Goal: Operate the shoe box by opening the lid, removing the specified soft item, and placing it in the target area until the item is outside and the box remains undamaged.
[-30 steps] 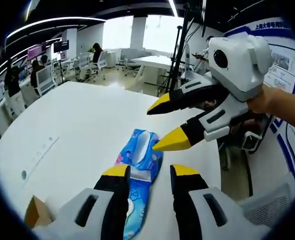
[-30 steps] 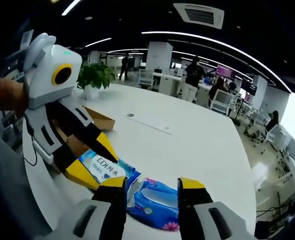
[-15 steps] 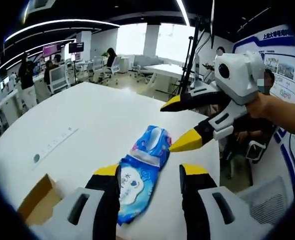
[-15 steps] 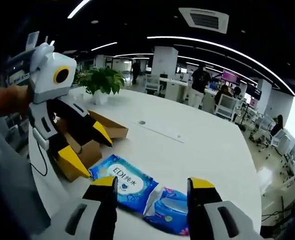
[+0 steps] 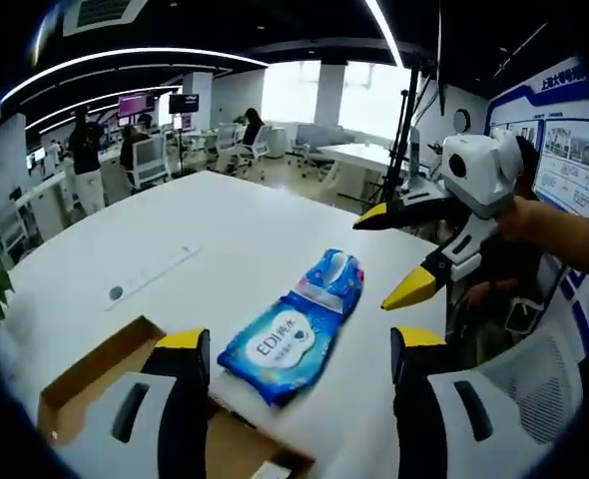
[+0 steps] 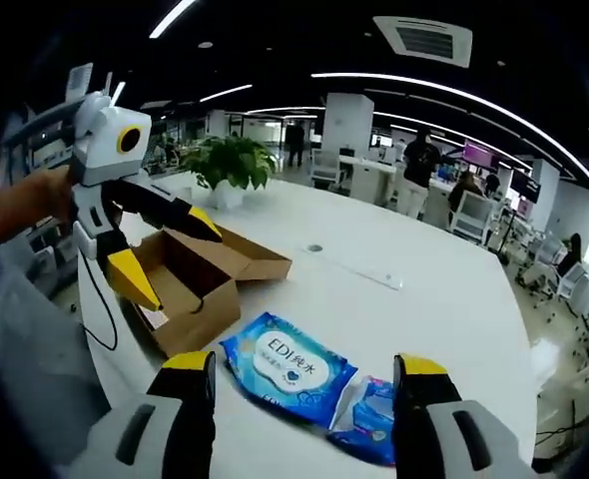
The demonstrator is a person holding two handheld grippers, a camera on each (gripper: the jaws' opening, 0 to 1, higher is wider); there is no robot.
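A soft blue pack of wipes (image 5: 291,337) lies flat on the white table (image 5: 175,230), outside the open cardboard shoe box (image 5: 95,384). My left gripper (image 5: 302,345) is open, hanging above and short of the pack with nothing between its fingers. My right gripper (image 5: 384,257) comes in from the right, open and off the pack. In the right gripper view the pack (image 6: 287,363) lies just beyond my open right gripper (image 6: 304,366). The box (image 6: 200,274) stands to its left with its lid folded back. My left gripper (image 6: 177,262) hovers open over the box.
A potted plant (image 6: 230,160) stands on the far side of the table. A round grommet (image 6: 314,247) and a thin strip sit mid-table. The table edge (image 5: 429,329) runs close to the right gripper. Desks, chairs and people fill the room behind.
Both grippers have drawn back from the pack, which stays lying on the table. The left gripper's fingers no longer flank it. The open box now shows more fully.
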